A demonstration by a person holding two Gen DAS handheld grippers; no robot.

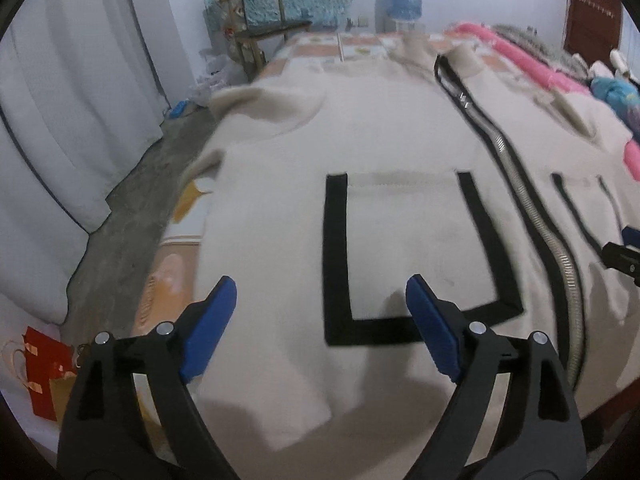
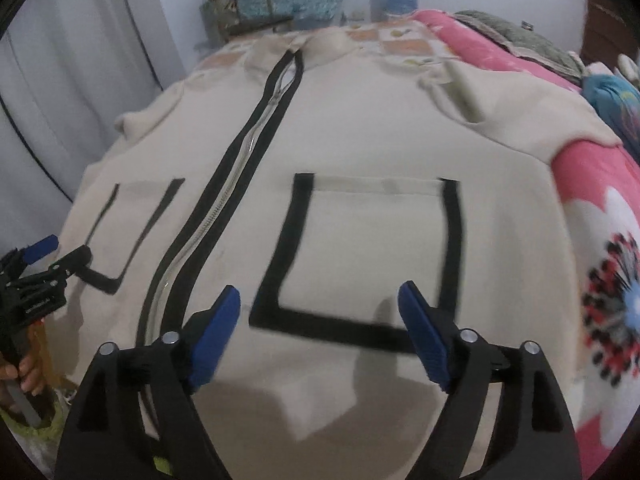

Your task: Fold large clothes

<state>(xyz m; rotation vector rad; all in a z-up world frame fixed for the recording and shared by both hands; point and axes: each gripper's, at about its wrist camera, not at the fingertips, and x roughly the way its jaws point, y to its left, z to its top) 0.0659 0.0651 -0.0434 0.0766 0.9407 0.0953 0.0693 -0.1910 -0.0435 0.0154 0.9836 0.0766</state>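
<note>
A large cream jacket (image 1: 380,128) (image 2: 360,128) lies spread flat, front up, on a bed. It has a black-edged zipper (image 1: 520,200) (image 2: 224,208) down the middle and a black-trimmed pocket on each side (image 1: 404,248) (image 2: 368,248). My left gripper (image 1: 320,312) is open and empty, just above the hem below the left pocket. My right gripper (image 2: 320,316) is open and empty, just above the hem below the right pocket. The left gripper also shows at the left edge of the right wrist view (image 2: 52,256).
The bed has a checked sheet (image 1: 360,44) and a pink flowered blanket (image 2: 600,220) along the right. A bare floor (image 1: 132,208), white curtains (image 1: 60,100) and a red bag (image 1: 44,372) are to the left. A wooden chair (image 1: 256,28) and a water jug (image 1: 404,0) stand behind.
</note>
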